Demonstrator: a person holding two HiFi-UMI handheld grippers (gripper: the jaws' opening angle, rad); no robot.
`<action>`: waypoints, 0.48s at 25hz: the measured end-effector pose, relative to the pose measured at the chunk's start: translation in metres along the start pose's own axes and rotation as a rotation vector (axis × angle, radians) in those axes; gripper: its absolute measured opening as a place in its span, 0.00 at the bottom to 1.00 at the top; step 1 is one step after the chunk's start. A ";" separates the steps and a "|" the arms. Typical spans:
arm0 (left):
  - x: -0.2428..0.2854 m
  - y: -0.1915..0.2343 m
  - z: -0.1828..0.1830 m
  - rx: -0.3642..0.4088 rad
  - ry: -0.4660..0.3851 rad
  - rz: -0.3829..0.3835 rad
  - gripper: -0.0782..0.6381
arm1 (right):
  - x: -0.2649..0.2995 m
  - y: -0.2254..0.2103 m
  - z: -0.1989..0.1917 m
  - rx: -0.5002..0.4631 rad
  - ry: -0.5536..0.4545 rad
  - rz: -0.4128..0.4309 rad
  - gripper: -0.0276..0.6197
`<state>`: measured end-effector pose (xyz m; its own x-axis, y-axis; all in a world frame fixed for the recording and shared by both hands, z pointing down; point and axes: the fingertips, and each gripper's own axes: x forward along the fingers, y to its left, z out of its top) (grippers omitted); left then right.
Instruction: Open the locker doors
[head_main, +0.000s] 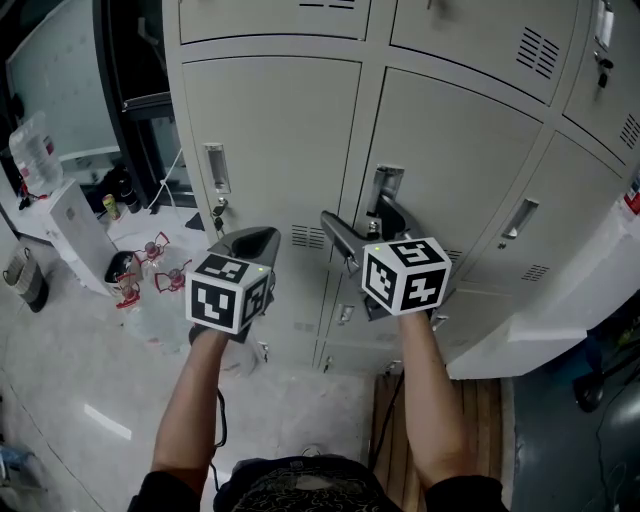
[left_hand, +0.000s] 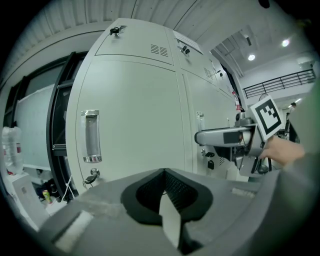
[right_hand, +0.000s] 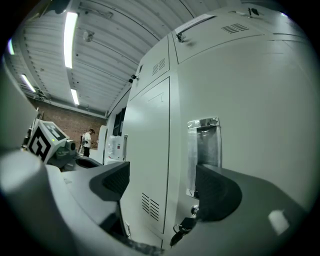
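Note:
A bank of grey lockers fills the view, all doors closed. The left door (head_main: 270, 130) has a recessed metal handle (head_main: 215, 168) (left_hand: 91, 136) with a key (left_hand: 92, 175) in the lock below it. The middle door (head_main: 455, 140) has its own handle (head_main: 386, 185) (right_hand: 205, 145) and a key (right_hand: 182, 227). My right gripper (head_main: 358, 218) (right_hand: 162, 185) is open, its jaws standing on either side of that handle's lower end, a little short of the door. My left gripper (head_main: 250, 242) (left_hand: 165, 175) is shut on nothing, below and right of the left handle, apart from it.
A third door with a slanted handle (head_main: 520, 218) lies to the right. A white panel (head_main: 560, 310) juts out at lower right. A wooden pallet (head_main: 440, 430) lies on the floor. A white box (head_main: 75, 225), bottles and red items (head_main: 150, 265) stand at the left.

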<state>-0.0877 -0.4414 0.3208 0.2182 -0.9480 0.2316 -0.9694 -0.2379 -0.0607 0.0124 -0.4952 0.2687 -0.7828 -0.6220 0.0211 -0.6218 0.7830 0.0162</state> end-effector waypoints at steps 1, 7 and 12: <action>-0.001 -0.002 0.000 0.003 0.000 -0.006 0.11 | -0.001 0.001 0.000 0.000 0.002 -0.003 0.66; -0.011 -0.010 0.001 0.012 -0.004 -0.055 0.11 | -0.015 0.008 0.000 0.001 0.013 -0.046 0.64; -0.018 -0.023 0.007 0.034 -0.011 -0.120 0.11 | -0.033 0.014 0.000 -0.001 0.014 -0.101 0.59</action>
<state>-0.0686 -0.4205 0.3118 0.3339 -0.9146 0.2281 -0.9319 -0.3567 -0.0662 0.0291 -0.4639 0.2681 -0.7157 -0.6976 0.0333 -0.6974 0.7164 0.0197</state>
